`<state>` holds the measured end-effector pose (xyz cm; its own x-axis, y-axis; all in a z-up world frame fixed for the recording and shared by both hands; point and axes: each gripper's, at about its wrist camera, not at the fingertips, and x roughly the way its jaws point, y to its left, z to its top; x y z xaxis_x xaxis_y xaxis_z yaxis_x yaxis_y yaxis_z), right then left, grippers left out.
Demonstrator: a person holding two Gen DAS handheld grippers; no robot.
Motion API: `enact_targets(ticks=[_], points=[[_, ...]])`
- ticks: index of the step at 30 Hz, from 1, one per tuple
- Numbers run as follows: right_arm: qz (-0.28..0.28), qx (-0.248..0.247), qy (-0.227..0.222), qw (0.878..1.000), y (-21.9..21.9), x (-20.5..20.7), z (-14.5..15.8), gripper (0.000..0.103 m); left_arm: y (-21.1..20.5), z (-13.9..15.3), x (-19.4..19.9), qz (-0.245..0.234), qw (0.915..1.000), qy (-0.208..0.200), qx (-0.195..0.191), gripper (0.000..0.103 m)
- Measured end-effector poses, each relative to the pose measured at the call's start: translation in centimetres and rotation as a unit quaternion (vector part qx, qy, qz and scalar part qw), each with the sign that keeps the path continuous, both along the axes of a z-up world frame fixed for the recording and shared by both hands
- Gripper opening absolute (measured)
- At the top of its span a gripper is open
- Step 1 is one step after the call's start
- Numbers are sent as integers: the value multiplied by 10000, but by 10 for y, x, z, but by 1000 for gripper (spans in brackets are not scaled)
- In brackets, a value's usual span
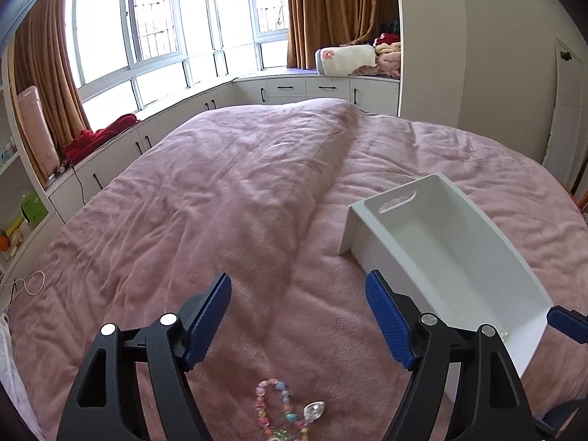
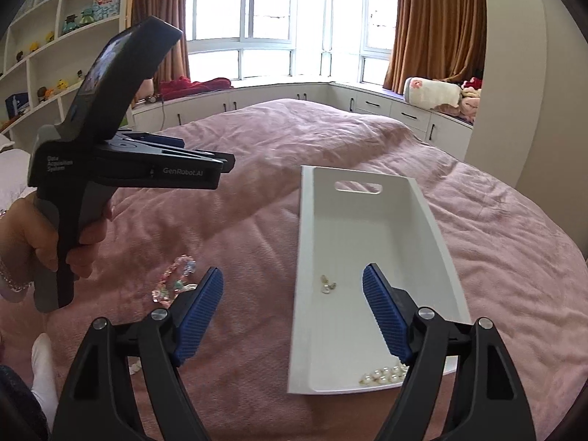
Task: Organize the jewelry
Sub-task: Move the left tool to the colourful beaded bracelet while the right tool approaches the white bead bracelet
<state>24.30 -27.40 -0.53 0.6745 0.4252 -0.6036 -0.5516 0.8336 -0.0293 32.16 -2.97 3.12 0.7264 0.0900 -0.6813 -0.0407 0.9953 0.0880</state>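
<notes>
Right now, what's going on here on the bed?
A person is sorting jewelry on a pink bedspread with a hand-held claw in each hand. Both the left claw and right claw are open and empty. The white tray holds pearl pieces and a small charm; a colorful bead bracelet lies on the bedspread.

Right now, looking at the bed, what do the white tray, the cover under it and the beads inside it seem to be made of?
White tray: smooth matte white walls with a cut handle slot, so probably plastic or painted board; I cannot tell which.
Pink bed cover: soft napped fabric, creased and fuzzy, likely fleece or plush.
Pearl beads: round, glossy, cream white; pearl or imitation pearl, the look leaves it open.
</notes>
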Motion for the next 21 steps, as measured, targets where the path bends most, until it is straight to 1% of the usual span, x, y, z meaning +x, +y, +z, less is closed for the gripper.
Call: enact_targets(ticks=[3, 5, 7, 11, 16, 21], points=[[239, -30, 94, 9997, 22, -10, -11, 77, 20, -15, -13, 17, 9999, 136, 61, 78], [400, -24, 214, 9990, 37, -17, -21, 77, 31, -27, -22, 25, 9995, 270, 152, 78], [489, -11, 336, 9982, 48, -24, -33, 76, 41, -39, -28, 66, 9990, 405, 163, 78], [655, -63, 645, 9957, 69, -35, -60, 74, 57, -60, -33, 170, 9975, 675, 75, 78], [790, -147, 962, 9921, 85, -49, -89, 68, 64, -81, -35, 160, 9953, 950, 59, 78], [874, -245, 1193, 9887, 99, -55, -111, 64, 69, -107, -35, 307, 9908, 1305, -165, 75]])
